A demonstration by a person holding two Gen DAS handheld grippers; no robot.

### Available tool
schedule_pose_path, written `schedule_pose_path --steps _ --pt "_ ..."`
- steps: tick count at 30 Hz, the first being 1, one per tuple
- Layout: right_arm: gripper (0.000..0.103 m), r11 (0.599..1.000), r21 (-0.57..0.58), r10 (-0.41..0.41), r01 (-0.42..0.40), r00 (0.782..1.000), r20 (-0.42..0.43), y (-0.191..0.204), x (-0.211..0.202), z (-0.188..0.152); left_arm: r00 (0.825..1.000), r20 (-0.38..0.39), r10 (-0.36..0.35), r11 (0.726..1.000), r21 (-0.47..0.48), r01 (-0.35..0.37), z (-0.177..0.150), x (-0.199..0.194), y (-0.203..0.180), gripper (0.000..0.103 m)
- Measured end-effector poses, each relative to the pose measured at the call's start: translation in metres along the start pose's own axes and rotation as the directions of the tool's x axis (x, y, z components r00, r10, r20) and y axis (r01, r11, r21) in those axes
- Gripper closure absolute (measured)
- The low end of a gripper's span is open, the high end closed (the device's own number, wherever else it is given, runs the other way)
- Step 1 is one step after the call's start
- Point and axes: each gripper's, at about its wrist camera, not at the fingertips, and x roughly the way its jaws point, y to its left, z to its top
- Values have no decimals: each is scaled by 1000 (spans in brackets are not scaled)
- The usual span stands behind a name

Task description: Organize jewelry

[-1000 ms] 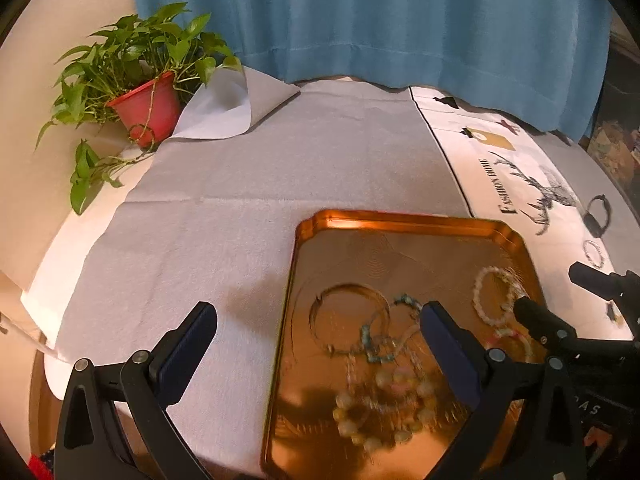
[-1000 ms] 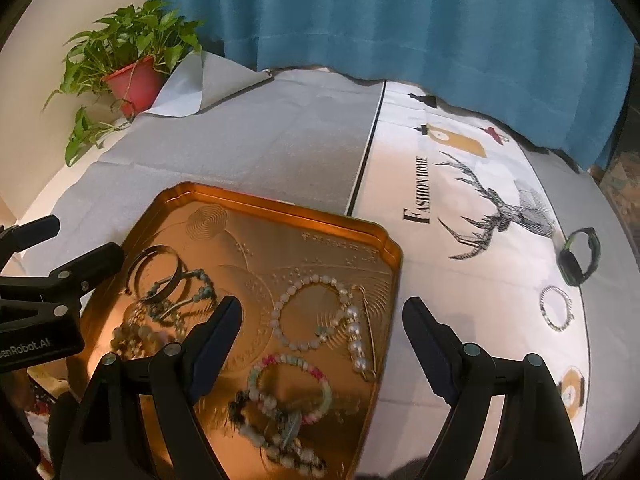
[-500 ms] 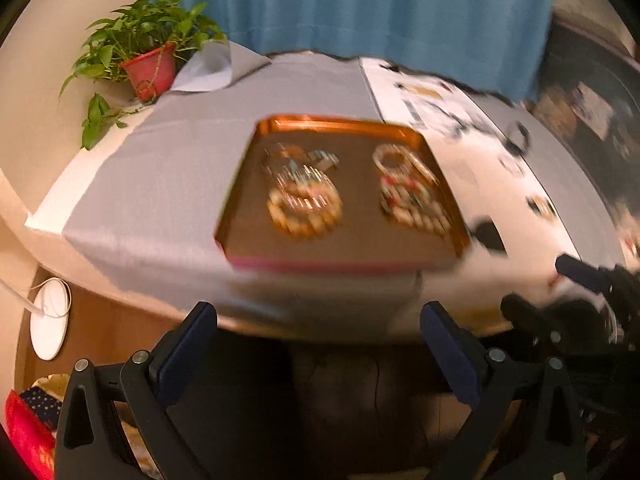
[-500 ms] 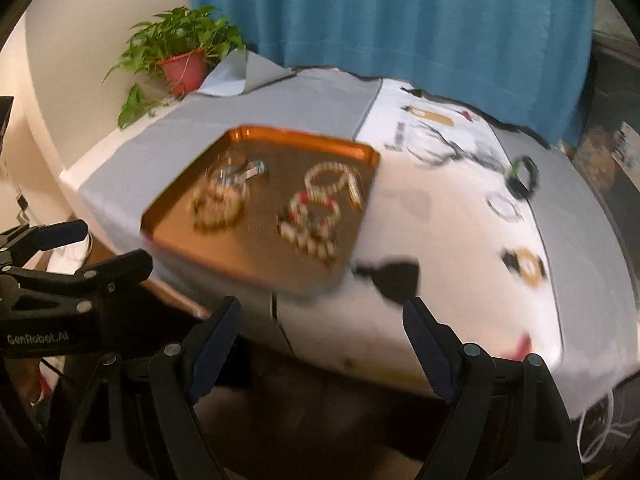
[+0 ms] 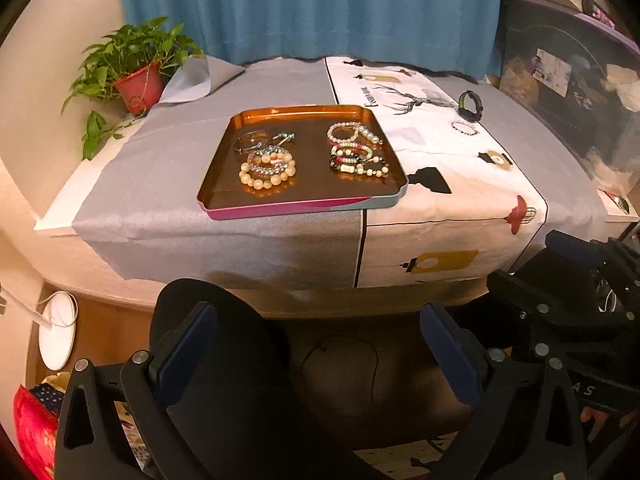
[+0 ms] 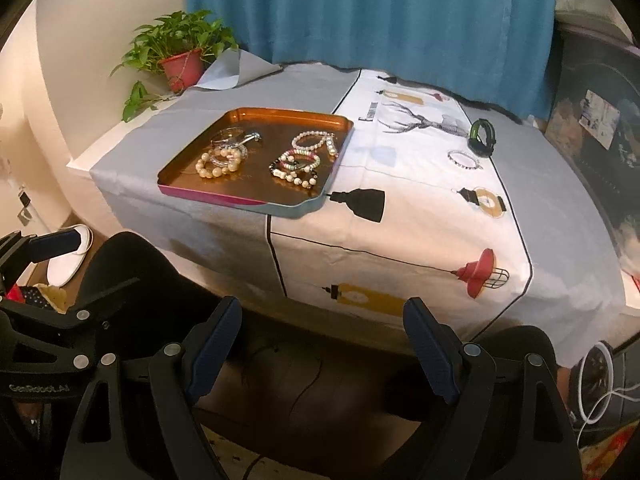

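Hanging below the front edge of the tabletop [image 5: 400, 236], the left gripper [image 5: 316, 356] and the right gripper [image 6: 320, 344] both have their jaws spread wide and released, with nothing between them. Neither is near any jewelry.

Taking the copper tray [image 5: 224, 168] as the landmark, most of the job looks done. Inside it, on its left half, sits a heap of large cream bead bracelets [image 5: 267, 170] with metal bangles [image 5: 252, 141] just behind. On its right half lie mixed bead bracelets [image 5: 358, 162], and behind those a pearl strand [image 5: 350, 132]. The sorting seems to follow two groups, though that is a judgement from the layout alone.

Well to the right of the tray and farther back, two pieces rest on the printed cloth, outside the tray: a small beaded bracelet [image 5: 465, 127] and, just behind it, a dark green bangle [image 5: 471, 105] standing on edge. If the goal is to gather everything into the tray, these two remain; otherwise the task may already be finished.

Farthest back and to the left of the tray stands a potted plant [image 5: 138, 80] against a blue curtain [image 5: 312, 8].

The right wrist view shows the two stray pieces more clearly and closer to centre, and shows the left gripper's body at its left edge. The left wrist view looks more squarely into the tray, separating the two heaps better, and catches the right gripper at its right edge.
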Motion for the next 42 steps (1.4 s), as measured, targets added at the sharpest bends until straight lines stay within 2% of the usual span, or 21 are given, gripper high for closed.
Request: schedule_pose_path --steps 7,19,28,31,35,39,42 --pt "20 1000 11 -21 20 1000 20 -6 -14 -3 999 47 -1 999 46 -1 2 -15 -15 2" --pt "20 1000 30 -9 10 1000 -18 -15 -1 -8 1000 -3 -3 997 78 3 4 1 -25 2" --pt "20 995 93 -20 25 998 -52 -49 18 -10 999 -54 -8 989 145 16 24 28 -48 2" --pt "19 989 137 -55 60 998 -42 -74 18 -9 997 -72 -32 986 160 43 40 40 -60 2" --pt "19 965 225 -128 131 991 -29 -124 18 -4 998 -42 -51 979 197 58 76 54 -83 2" --pt "19 939 286 -187 189 982 -34 -172 27 3 995 -34 -93 976 193 98 122 78 -105 2" --pt "19 925 314 -214 215 976 -40 -205 40 14 990 -61 -126 973 185 136 165 111 -126 2"
